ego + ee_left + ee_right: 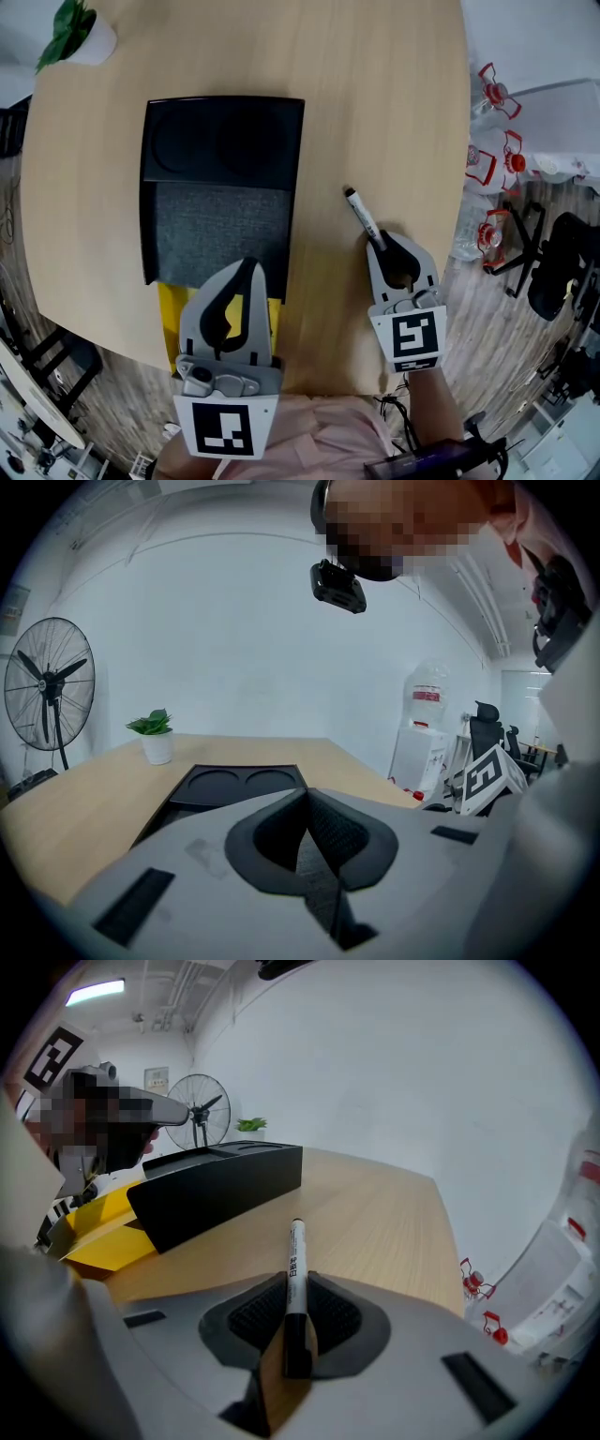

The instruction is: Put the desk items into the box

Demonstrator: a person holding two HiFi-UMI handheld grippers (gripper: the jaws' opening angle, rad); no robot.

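A white marker pen (362, 216) with a black cap is clamped between the jaws of my right gripper (381, 246) and sticks out forward over the wooden table; the right gripper view shows the marker (296, 1269) pinched between the ribbed pads. The black box (221, 183) lies open to the left, with two round recesses at its far end and a grey pad nearer me. My left gripper (246, 270) hovers at the box's near edge, jaws closed together with nothing between them (305, 841).
A yellow sheet (172, 314) sticks out from under the box's near end. A small potted plant (77, 34) stands at the table's far left corner. Water bottles (492, 164) and an office chair (558, 262) are on the floor beyond the table's right edge.
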